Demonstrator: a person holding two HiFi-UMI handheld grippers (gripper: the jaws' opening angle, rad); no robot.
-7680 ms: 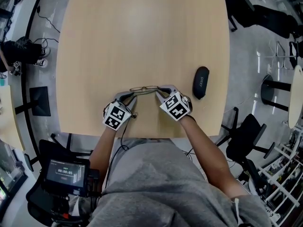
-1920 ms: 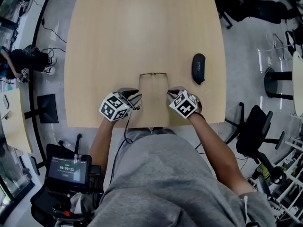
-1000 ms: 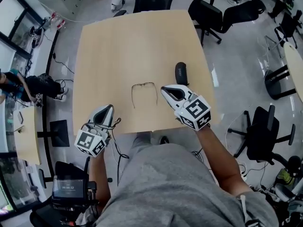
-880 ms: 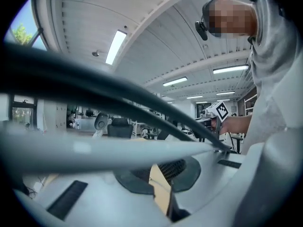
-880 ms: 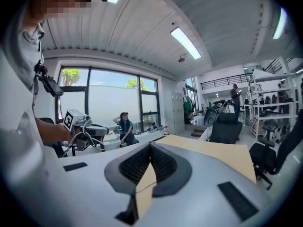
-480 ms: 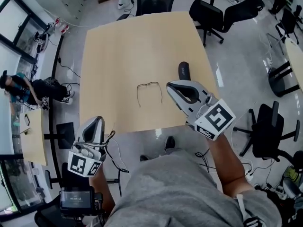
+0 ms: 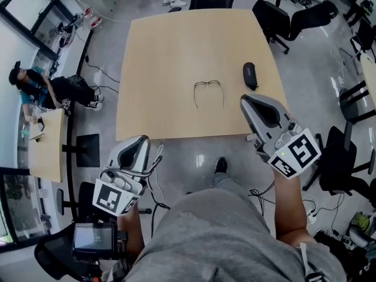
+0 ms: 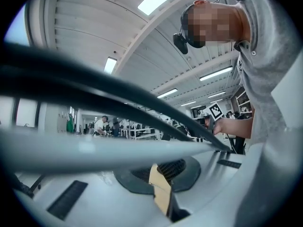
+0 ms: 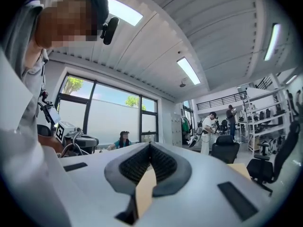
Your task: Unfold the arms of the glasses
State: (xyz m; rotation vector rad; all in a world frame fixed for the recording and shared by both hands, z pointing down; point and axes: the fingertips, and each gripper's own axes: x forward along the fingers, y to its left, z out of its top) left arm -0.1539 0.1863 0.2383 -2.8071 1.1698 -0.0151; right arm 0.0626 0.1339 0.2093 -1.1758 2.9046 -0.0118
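The glasses (image 7: 208, 84) lie upper centre on the counter (image 7: 158, 51), arms seemingly spread. Left tool (image 7: 136, 148) and right tool (image 7: 254, 107), both pressed together and empty, hang near its lower edge; best leave them untouched.

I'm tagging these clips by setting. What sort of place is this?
Probably an open-plan office or lab workspace: black swivel chairs stand near a large wooden table, tall windows line one wall, and metal shelving holds equipment.
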